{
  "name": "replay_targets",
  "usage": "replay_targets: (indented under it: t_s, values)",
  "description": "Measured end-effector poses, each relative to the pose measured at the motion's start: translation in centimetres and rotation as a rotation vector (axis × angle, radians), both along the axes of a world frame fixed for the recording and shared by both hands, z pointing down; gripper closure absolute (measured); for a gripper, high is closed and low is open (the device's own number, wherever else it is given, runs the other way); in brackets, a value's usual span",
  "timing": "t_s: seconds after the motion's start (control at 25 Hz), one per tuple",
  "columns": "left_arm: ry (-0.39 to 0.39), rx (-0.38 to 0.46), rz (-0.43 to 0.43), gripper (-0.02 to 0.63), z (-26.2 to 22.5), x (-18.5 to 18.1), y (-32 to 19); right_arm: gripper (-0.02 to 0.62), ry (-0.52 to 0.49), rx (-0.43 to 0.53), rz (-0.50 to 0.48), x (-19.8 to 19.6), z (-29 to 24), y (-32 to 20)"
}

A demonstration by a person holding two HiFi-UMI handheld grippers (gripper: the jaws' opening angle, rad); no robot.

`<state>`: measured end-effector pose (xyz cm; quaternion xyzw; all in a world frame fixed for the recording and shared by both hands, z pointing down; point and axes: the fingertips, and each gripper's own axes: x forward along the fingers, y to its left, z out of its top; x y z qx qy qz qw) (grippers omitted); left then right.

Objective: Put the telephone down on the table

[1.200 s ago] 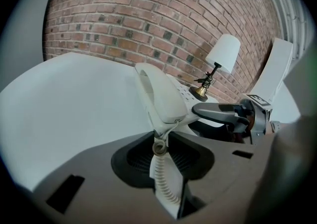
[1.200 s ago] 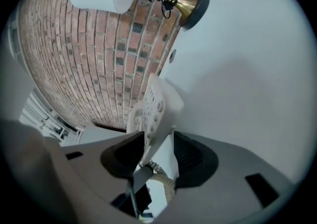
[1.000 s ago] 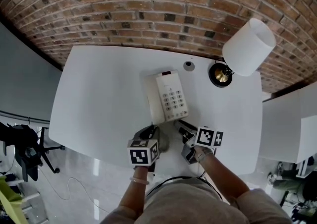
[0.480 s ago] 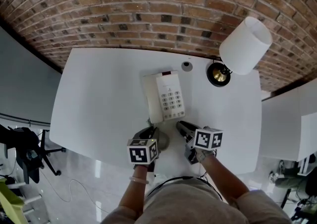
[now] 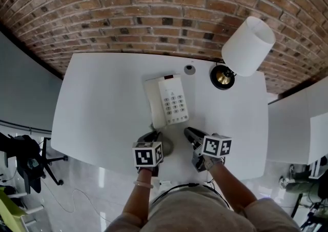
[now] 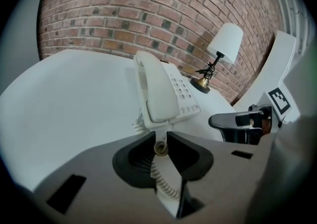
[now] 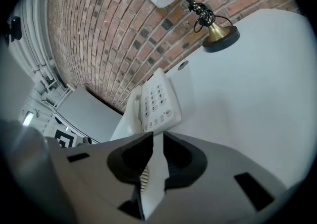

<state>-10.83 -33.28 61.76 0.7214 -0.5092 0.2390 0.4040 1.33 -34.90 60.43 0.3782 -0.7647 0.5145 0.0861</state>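
Left gripper view: the telephone's coiled cord (image 6: 159, 147) is pinched between the nearly closed fingers of the left gripper (image 6: 159, 137). The telephone (image 6: 161, 91) is seen resting on the white table (image 6: 74, 109) just beyond the fingertips. On the right gripper (image 7: 157, 139), the jaws have just been closing; a narrow gap is shown, with nothing gripped.

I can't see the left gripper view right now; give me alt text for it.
The left gripper has its fingers closed on the coiled cord of a white telephone, which rests on the white table just ahead with its handset in the cradle. Behind it stand a white-shaded lamp and a brick wall.
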Motion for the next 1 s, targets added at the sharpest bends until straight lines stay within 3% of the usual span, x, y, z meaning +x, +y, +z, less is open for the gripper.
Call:
replay_targets:
  t_s: [0.28, 0.4, 0.56, 1.0]
  values:
    - [-0.034, 0.016, 0.013, 0.527, -0.1, -0.2, 0.4, 0.528, 0.037, 0.066, -0.004, 1.0, -0.8, 0.2]
    - [-0.036, 0.041, 0.018, 0.471, -0.8, -0.4, 0.8, 0.546, 0.046, 0.110, -0.001, 1.2, -1.5, 0.3]
    - [-0.039, 0.079, 0.014, 0.460, -1.6, -1.0, 1.4, 0.571, 0.089, 0.177, -0.017, 1.6, -2.3, 0.4]
    - [-0.063, 0.258, 0.001, 0.482, -5.8, -3.0, 2.0, 0.589, 0.206, 0.458, -0.077, 2.1, -7.5, 0.7]
